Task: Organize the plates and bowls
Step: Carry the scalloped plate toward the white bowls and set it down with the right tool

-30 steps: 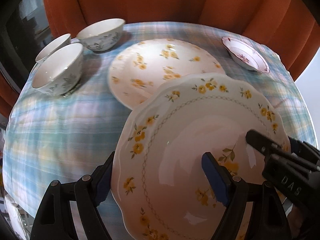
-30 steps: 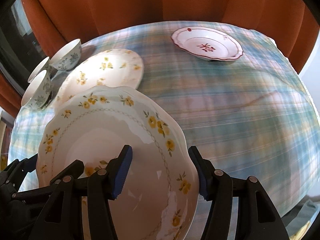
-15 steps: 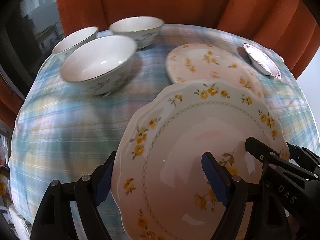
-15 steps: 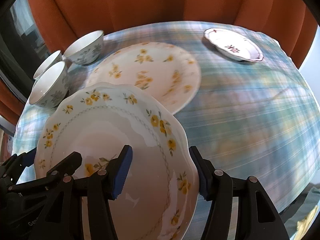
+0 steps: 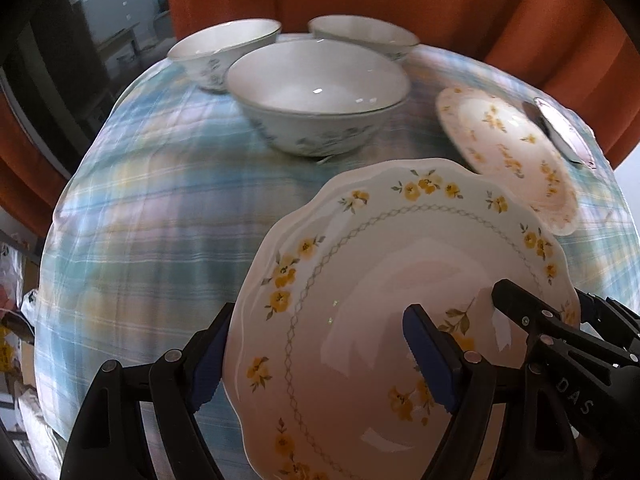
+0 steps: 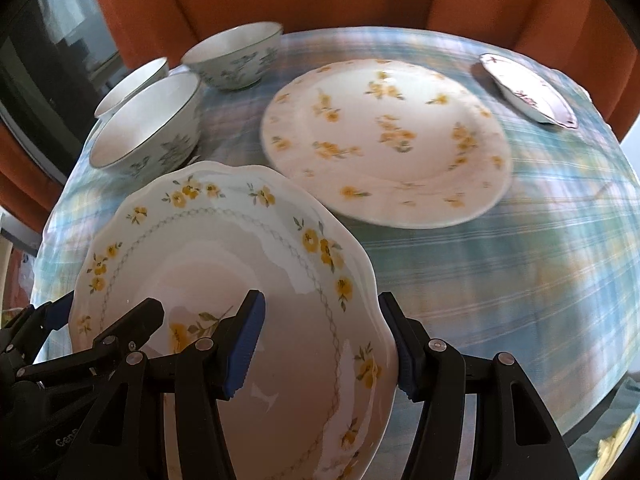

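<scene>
Scalloped plate (image 6: 224,280) was carried above the tablecloth (image 5: 160,220), left gripper (image 5: 320,356) and right gripper (image 6: 320,348) each clamped on opposite rims; flat flowered plate (image 6: 384,140) lay ahead-right, nearer the right gripper.

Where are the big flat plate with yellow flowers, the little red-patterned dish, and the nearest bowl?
Flat flowered plate (image 6: 384,140), right wrist view, its centre.
Red-patterned dish (image 6: 528,96), right wrist view, its inside.
Nearest bowl (image 5: 316,80), left wrist view, its inside.

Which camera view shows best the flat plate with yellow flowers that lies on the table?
The right wrist view: the flat flowered plate lies whole and unobstructed there. In the left wrist view it sits near the right edge, foreshortened, its near rim hidden behind the scalloped plate.
</scene>
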